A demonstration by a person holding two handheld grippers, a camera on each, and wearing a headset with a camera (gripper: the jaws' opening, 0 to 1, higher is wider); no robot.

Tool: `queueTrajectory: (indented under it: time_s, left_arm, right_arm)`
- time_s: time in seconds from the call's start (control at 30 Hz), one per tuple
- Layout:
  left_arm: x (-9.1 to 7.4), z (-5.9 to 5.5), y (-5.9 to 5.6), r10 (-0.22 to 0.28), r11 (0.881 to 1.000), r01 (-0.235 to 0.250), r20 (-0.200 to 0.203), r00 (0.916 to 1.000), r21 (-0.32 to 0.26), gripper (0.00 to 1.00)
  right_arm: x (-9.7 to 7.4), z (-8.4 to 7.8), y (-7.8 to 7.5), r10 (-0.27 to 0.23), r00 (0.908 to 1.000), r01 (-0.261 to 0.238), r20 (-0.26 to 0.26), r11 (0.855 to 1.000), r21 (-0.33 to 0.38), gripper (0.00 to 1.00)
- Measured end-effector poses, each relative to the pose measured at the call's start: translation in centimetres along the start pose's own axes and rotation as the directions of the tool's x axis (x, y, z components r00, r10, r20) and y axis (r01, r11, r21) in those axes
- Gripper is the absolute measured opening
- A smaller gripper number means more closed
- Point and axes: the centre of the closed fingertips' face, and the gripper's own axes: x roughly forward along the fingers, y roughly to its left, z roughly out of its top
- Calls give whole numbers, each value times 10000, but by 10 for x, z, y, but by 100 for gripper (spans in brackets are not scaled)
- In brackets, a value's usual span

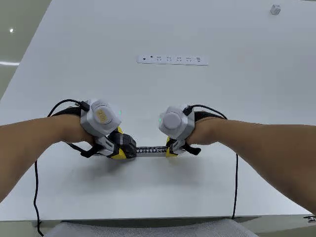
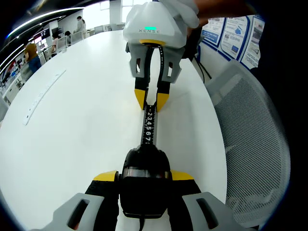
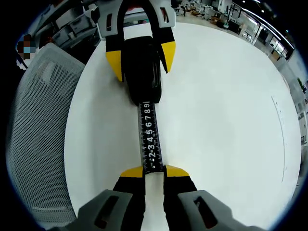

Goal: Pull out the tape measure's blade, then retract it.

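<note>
- Head view: grips the tape measure (image 1: 127,144) in the left tool (image 1: 121,147), close to the near edge of the bench (image 1: 197,98); pinches the blade (image 1: 150,149) in the right tool (image 1: 171,148), just to the right.
- Left gripper view: clamps both yellow-tipped jaws against the black tape measure; runs the blade straight ahead to the right tool, numerals 2 to 7 bare.
- Right gripper view: closes narrow on the blade's end; shows numerals 2 to 9 up to the tape measure, held between the left tool's jaws.
</note>
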Motion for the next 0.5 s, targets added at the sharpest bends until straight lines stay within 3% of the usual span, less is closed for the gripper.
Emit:
queueTrajectory:
  time_s: [0.5]
  left_arm:
    - [-1, 0, 0, 89, 10000, -89, 2, 10000, 35, 36]
  right_arm:
    - [-3, -6, 0, -31, 10000, 30, 34, 9999, 104, 12]
